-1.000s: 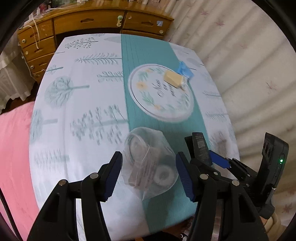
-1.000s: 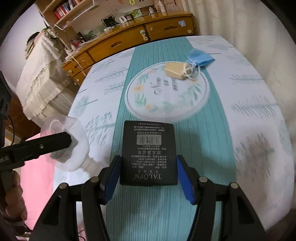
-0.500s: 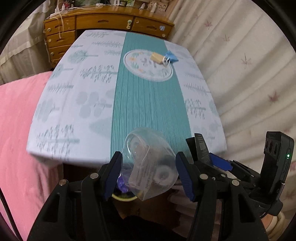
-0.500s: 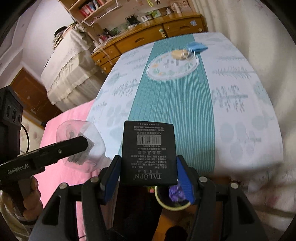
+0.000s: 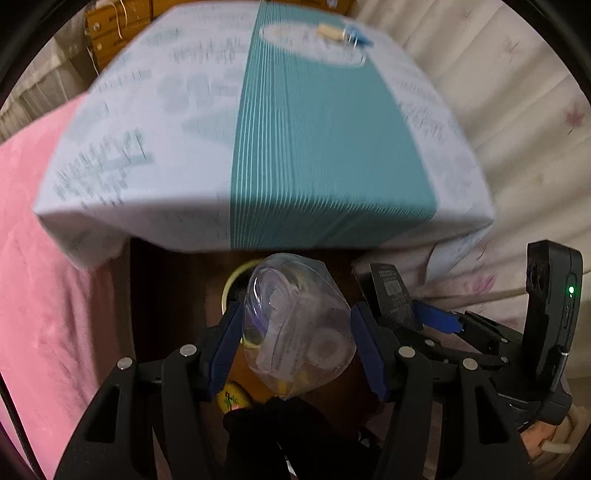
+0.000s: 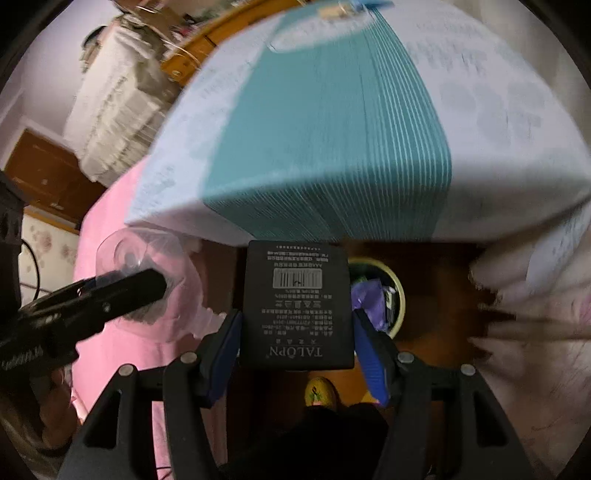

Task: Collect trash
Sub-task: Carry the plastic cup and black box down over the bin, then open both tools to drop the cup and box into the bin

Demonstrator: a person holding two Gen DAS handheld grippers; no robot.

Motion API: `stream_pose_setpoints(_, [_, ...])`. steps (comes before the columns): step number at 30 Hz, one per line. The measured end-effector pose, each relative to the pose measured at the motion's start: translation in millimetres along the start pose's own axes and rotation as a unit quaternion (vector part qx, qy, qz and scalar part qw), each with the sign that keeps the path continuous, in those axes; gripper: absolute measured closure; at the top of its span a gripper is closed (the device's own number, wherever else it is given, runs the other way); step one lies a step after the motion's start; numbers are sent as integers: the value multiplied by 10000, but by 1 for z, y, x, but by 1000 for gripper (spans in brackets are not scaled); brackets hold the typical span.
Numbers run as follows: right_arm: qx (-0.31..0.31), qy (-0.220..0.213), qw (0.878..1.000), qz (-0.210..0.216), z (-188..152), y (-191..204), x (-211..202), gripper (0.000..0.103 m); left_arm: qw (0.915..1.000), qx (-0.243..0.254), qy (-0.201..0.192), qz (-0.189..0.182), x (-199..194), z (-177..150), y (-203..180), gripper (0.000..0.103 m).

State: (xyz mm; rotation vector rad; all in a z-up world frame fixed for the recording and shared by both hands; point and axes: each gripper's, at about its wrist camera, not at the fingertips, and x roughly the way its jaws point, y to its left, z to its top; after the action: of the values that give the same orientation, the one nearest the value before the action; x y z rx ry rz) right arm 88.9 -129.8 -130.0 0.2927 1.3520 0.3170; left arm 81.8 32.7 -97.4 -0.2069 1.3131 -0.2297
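My left gripper (image 5: 297, 339) is shut on a clear plastic bag (image 5: 295, 325) with small round items inside; the bag also shows in the right wrist view (image 6: 147, 280). My right gripper (image 6: 295, 332) is shut on a flat black box (image 6: 297, 306) with a barcode and "TALOPN" print; the box also shows in the left wrist view (image 5: 393, 295). Both hang past the table's near edge, over the floor. A yellow-rimmed bin (image 6: 395, 295) with purple trash inside sits on the floor below; the bag partly hides the bin in the left wrist view (image 5: 232, 280).
The table (image 5: 332, 147) has a white and teal cloth. A beige item (image 5: 330, 31) and a blue one (image 5: 360, 37) lie at its far end. A pink bed cover (image 5: 44, 295) lies to the left, a pale curtain (image 5: 517, 110) to the right.
Both grippers have drawn back off the table and tilted down with their loads. The floor bin has come into fuller view below them.
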Motion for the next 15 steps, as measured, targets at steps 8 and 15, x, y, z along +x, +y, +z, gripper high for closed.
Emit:
stream_pose_setpoints(8, [547, 74, 9978, -361, -20, -49, 120, 43, 9988, 411, 56, 242, 123, -27, 26, 45])
stream_pose_setpoints(15, [1050, 133, 9940, -275, -36, -97, 210, 42, 9968, 566, 130, 553, 220, -36, 50, 34])
